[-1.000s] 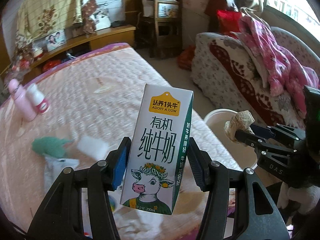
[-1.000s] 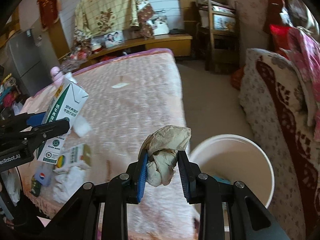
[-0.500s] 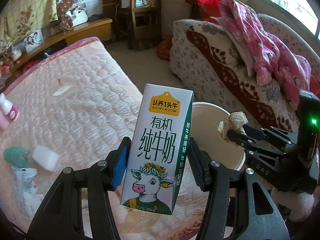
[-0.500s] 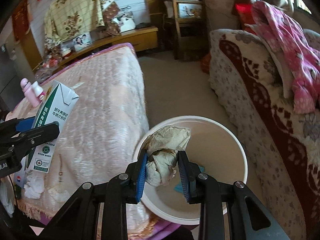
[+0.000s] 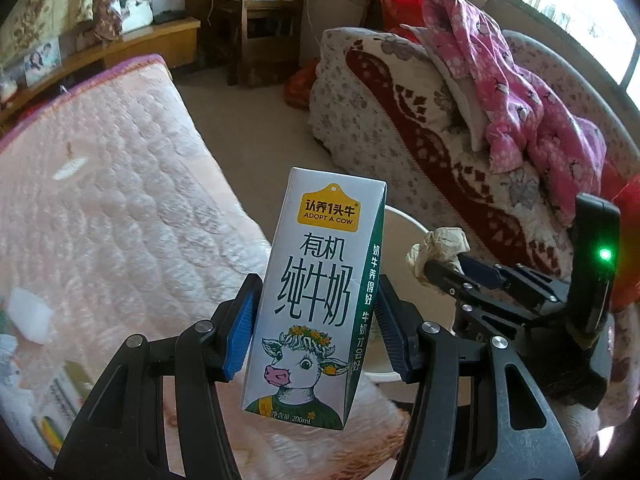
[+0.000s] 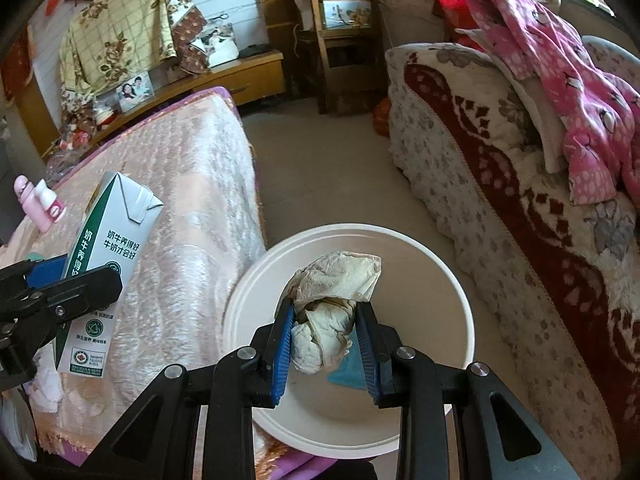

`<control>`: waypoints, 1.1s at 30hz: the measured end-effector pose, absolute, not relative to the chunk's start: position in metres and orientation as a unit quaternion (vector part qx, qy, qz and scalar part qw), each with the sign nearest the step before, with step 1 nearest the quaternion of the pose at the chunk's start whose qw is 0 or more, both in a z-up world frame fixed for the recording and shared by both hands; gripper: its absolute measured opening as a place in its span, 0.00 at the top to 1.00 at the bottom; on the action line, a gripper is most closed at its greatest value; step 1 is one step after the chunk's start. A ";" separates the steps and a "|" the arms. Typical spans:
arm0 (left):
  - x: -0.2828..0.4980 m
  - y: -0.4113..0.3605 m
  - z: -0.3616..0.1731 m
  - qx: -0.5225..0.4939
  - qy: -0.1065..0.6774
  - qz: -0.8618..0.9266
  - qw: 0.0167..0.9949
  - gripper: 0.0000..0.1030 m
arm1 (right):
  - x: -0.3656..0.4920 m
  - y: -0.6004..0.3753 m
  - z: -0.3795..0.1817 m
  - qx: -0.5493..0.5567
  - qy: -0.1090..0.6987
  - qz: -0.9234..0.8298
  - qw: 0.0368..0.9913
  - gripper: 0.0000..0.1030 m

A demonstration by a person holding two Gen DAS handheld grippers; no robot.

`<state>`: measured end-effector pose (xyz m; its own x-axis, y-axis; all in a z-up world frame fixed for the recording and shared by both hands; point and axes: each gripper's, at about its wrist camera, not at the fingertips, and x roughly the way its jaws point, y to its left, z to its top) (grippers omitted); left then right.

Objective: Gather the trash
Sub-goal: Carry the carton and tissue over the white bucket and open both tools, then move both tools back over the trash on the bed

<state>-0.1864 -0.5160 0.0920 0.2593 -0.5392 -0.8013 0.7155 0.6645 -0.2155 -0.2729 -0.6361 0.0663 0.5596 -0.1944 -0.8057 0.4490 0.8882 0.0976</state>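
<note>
A: The left wrist view shows the left gripper (image 5: 316,328) clamped on a milk carton (image 5: 320,292), upright and tilted a little, its blue-padded fingers (image 5: 240,332) pressing both narrow sides. The front with the cow drawing and "ADOPT A COW" label shows only here.

B: The right wrist view gives the carton (image 6: 108,264) from the side and back, held over the edge of the bed (image 6: 180,208) with its pink quilted cover. The right gripper (image 6: 324,344) has its fingers (image 6: 282,344) narrow around a crumpled wad of paper (image 6: 328,308), pads touching it on both sides.

A: From the left the wad (image 5: 438,250) is just a small lump at the tip of the right gripper (image 5: 436,268), which carries a green light. The white bucket (image 5: 404,228) is mostly hidden behind the carton; only a strip of rim shows.

B: The right view looks down into that bucket (image 6: 248,292). The wad hangs above its opening, and a blue scrap (image 6: 346,372) lies at the bottom. The bucket stands on the floor between the bed and a floral sofa (image 6: 480,184) with a pink garment (image 6: 576,92) on it. Two pink bottles (image 6: 38,204) lie on the bed, seen only here.
</note>
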 end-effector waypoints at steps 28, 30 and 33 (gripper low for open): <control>-0.187 -0.501 0.092 0.099 0.441 -0.391 0.802 0.40 | -0.278 -0.646 0.058 0.175 0.421 -0.215 0.863 0.39; -0.188 -0.492 0.096 0.101 0.432 -0.383 0.810 0.40 | -0.277 -0.641 0.062 0.171 0.420 -0.213 0.866 0.39; -0.187 -0.480 0.102 0.098 0.425 -0.368 0.821 0.40 | -0.275 -0.631 0.069 0.164 0.415 -0.208 0.870 0.38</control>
<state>-0.1866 -0.4798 0.1020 0.3673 -0.5211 -0.7704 0.6875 0.7100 -0.1525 -0.2750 -0.6313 0.0685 0.5689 -0.2260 -0.7907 0.4977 0.8600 0.1123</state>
